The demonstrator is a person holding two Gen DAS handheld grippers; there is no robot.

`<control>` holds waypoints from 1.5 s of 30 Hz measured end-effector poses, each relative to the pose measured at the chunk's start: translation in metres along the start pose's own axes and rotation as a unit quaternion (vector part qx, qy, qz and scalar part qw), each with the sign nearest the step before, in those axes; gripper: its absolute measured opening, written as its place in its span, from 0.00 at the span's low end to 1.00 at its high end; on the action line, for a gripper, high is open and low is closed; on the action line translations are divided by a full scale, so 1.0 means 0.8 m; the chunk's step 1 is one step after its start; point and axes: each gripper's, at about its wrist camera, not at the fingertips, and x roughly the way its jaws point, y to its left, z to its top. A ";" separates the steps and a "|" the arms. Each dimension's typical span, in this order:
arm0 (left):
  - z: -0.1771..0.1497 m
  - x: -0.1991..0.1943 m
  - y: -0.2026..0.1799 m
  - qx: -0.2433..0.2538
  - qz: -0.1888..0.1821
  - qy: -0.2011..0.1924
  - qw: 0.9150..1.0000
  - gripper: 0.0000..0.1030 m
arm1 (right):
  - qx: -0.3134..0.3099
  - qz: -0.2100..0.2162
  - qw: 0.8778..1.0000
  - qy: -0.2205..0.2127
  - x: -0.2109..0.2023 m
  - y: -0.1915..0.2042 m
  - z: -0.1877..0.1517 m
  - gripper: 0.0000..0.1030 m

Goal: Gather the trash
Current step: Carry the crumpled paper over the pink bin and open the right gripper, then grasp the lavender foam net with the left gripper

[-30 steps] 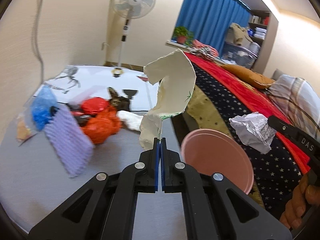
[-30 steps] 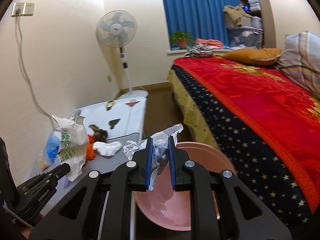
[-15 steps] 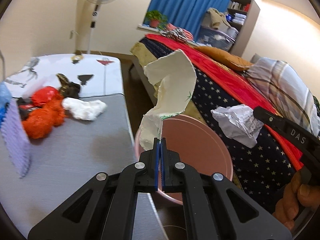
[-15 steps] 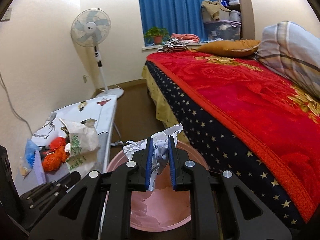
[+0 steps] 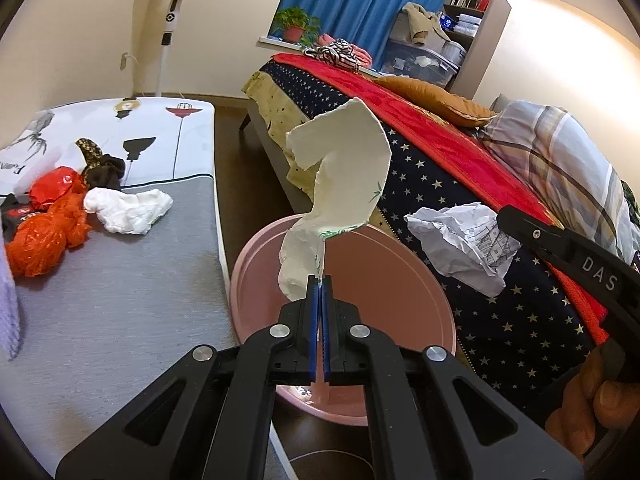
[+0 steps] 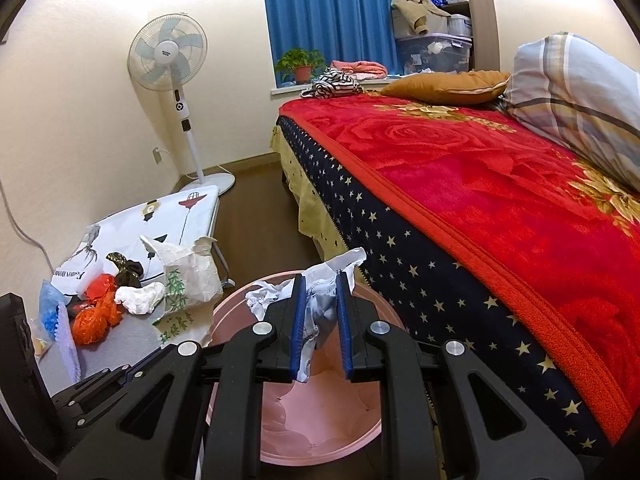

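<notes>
On the desk [image 5: 120, 300] at the left lie 1 orange plastic bag [image 5: 44, 236], a red wrapper [image 5: 54, 186], a dark crumpled item [image 5: 106, 170] and a white wad of tissue [image 5: 128, 210], all close together near the desk's far half. The left tongs [image 5: 320, 284] are closed flat on the lower end of a torn cream paper wrapper [image 5: 340, 172], which stands up and curls above the tips; in the right wrist view the same wrapper [image 6: 188, 276] shows green printed leaves. It hangs over the pink bin [image 5: 400, 280], which sits on the floor between the desk edge and the bed [image 5: 460, 184]. To the right, the right tongs [image 6: 320, 280] stand at a narrow gap, clamped on a crumpled white printed paper [image 6: 320, 304] that bulges out on both sides of the pads; in the left wrist view this paper [image 5: 464, 244] is held just beside the bin's right rim, in front of the bed's star-patterned side. A hand [image 5: 592, 404] grips the right tool at the lower right. A standing fan [image 6: 172, 64] is against the far wall.
</notes>
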 end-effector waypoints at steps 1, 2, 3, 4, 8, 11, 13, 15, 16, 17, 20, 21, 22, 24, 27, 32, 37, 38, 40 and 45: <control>0.000 0.001 0.000 0.002 -0.001 0.001 1.000 0.01 | 0.001 -0.001 1.000 0.000 0.000 -0.001 0.000 0.15; 0.000 0.002 -0.001 0.003 -0.001 0.002 1.000 0.01 | 0.001 -0.001 1.000 0.000 0.001 -0.001 0.000 0.15; 0.001 0.003 -0.002 0.004 -0.001 0.002 1.000 0.01 | 0.002 -0.001 1.000 0.001 0.001 -0.001 0.000 0.15; 0.001 0.005 -0.003 0.004 -0.001 0.003 1.000 0.01 | 0.002 -0.001 1.000 0.001 0.001 0.000 0.000 0.15; 0.001 0.008 -0.001 -0.002 -0.005 0.006 1.000 0.02 | 0.009 -0.012 1.000 0.000 0.001 -0.004 0.000 0.22; 0.000 0.011 0.011 -0.028 -0.018 0.013 0.999 0.29 | 0.015 -0.026 1.000 -0.008 -0.001 -0.006 -0.001 0.48; -0.001 0.011 0.016 -0.035 -0.013 0.014 0.999 0.34 | 0.019 -0.025 0.999 -0.010 -0.002 -0.007 -0.001 0.48; -0.002 0.007 0.017 -0.030 -0.005 0.010 0.999 0.34 | 0.021 -0.022 0.999 -0.010 -0.002 -0.007 -0.001 0.48; -0.002 0.004 0.018 -0.028 0.000 0.006 1.000 0.34 | 0.021 -0.019 1.000 -0.011 -0.003 -0.007 -0.001 0.48; -0.002 0.001 0.019 -0.028 0.003 0.003 1.000 0.34 | 0.021 -0.017 1.000 -0.012 -0.004 -0.005 -0.001 0.48; -0.001 -0.011 0.027 -0.028 0.022 -0.012 0.999 0.34 | 0.015 -0.005 1.000 -0.018 -0.007 0.002 -0.002 0.48; -0.001 -0.014 0.031 -0.030 0.027 -0.015 0.999 0.34 | 0.014 -0.001 1.000 -0.020 -0.008 0.003 -0.002 0.48; -0.001 -0.019 0.036 -0.033 0.034 -0.020 0.999 0.34 | 0.014 0.005 1.000 -0.022 -0.008 0.006 -0.003 0.48; -0.001 -0.028 0.046 -0.038 0.051 -0.029 0.998 0.34 | 0.011 0.015 1.000 -0.025 -0.010 0.010 -0.002 0.48; 0.002 -0.041 0.059 -0.044 0.069 -0.042 0.996 0.34 | 0.008 0.030 0.999 -0.029 -0.011 0.018 -0.003 0.48; 0.003 -0.062 0.078 -0.043 0.117 -0.064 0.990 0.34 | 0.000 0.057 0.998 -0.036 -0.013 0.035 -0.006 0.46; 0.001 -0.080 0.106 -0.050 0.175 -0.077 0.980 0.34 | -0.010 0.084 0.996 -0.038 -0.010 0.056 -0.010 0.45; 0.000 -0.082 0.111 -0.051 0.183 -0.078 0.979 0.34 | -0.011 0.089 0.995 -0.037 -0.008 0.060 -0.011 0.42; -0.002 -0.086 0.120 -0.053 0.206 -0.079 0.974 0.34 | -0.013 0.098 0.995 -0.034 -0.004 0.068 -0.012 0.40; -0.007 -0.091 0.147 -0.070 0.267 -0.076 0.958 0.49 | -0.019 0.123 0.992 -0.027 0.007 0.088 -0.016 0.34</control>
